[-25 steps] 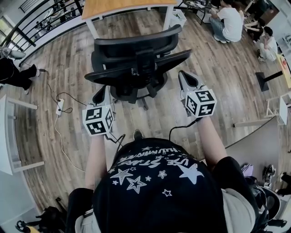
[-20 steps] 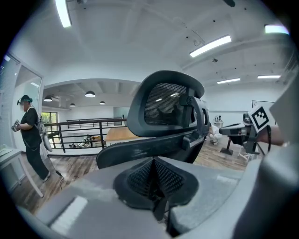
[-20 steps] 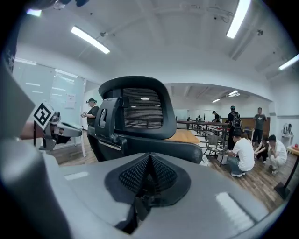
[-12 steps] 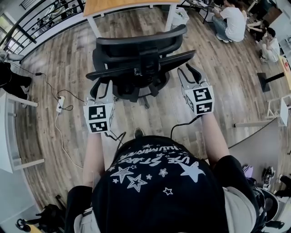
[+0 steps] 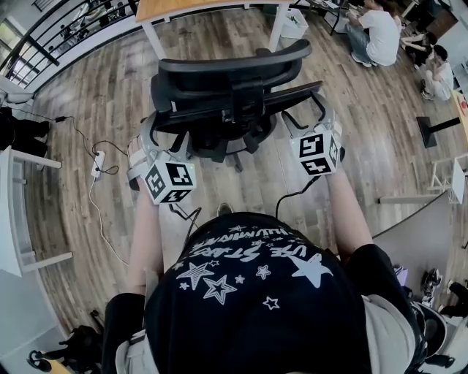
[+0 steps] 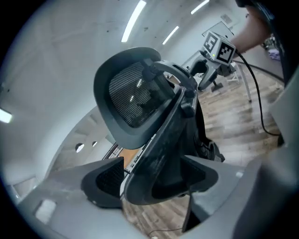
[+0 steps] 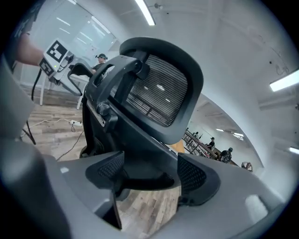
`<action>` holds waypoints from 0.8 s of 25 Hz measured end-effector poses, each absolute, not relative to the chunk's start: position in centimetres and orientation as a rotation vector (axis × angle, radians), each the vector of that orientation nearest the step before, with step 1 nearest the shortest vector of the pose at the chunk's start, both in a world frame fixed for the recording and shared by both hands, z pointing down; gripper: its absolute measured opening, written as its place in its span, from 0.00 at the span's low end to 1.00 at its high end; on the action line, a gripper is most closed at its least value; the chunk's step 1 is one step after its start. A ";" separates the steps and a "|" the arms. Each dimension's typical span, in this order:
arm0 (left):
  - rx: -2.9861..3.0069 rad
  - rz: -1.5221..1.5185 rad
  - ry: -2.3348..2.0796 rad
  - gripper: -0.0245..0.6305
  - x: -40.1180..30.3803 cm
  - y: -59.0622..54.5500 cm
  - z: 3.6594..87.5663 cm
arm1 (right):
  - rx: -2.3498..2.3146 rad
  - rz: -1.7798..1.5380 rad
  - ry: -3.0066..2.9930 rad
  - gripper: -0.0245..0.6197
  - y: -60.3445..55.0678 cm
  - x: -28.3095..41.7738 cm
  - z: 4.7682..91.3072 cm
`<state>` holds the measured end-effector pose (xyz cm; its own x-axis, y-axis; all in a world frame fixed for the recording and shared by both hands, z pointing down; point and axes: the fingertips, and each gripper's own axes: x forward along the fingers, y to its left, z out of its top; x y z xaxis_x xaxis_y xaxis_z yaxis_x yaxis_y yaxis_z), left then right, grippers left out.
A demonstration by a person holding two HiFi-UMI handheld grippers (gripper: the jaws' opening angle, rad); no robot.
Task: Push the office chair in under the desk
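When viewed from the head, office chair [image 5: 219, 109]: black, directly ahead of both hand-held grippers, back turned toward them.
Left hand-held gripper [image 6: 152, 161]: at left side of chair back; jaws spread wide, just now opening; left edge of backrest frame [image 6: 163, 140] between them, one pad visibly clear of it, not clamped.
Right hand-held gripper [image 7: 151, 156]: at right side of chair back; jaws spread wide, just now opening; right edge of same frame between them, not clamped.
Headrest [image 6: 133, 100]: mesh oval, above and beyond both sets of jaws.
Tabletop [image 5: 197, 7]: wooden, on white legs [image 5: 155, 44], beyond chair from both hand-held grippers; chair back on near side of its edge; seat hidden behind backrest.
Floor [image 5: 80, 109]: wood planks under chair and person [image 5: 248, 292].
Power strip [image 5: 97, 165]: white, on floor outboard of left hand-held gripper.
People [image 5: 376, 33]: two, far beyond right hand-held gripper, off to its right.
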<state>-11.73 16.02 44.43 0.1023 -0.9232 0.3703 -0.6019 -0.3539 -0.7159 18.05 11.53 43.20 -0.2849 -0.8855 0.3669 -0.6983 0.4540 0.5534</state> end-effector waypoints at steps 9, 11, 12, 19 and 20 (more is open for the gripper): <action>-1.870 -1.308 1.437 0.59 -13.2 13.6 46.1 | 1.263 -0.546 -1.842 0.60 8.7 18.7 44.6; -1.842 -1.297 1.449 0.46 -13.4 13.4 45.7 | 1.264 -0.585 -1.797 0.60 8.4 18.7 44.7; -1.834 -1.297 1.448 0.45 -13.4 13.3 45.6 | 1.283 -0.605 -1.776 0.58 8.2 18.8 44.5; -1.851 -1.302 1.408 0.44 -13.6 12.4 45.5 | 1.299 -0.752 -1.647 0.48 6.5 18.3 44.1; -1.849 -1.304 1.403 0.44 -13.6 12.3 45.5 | 1.292 -0.757 -1.638 0.48 6.4 18.2 44.2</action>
<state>-13.64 12.26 45.50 0.0230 -0.9167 0.3990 -0.4653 -0.3630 -0.8073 18.16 6.36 44.17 -0.0599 -0.9610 0.2700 -0.4173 0.2699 0.8678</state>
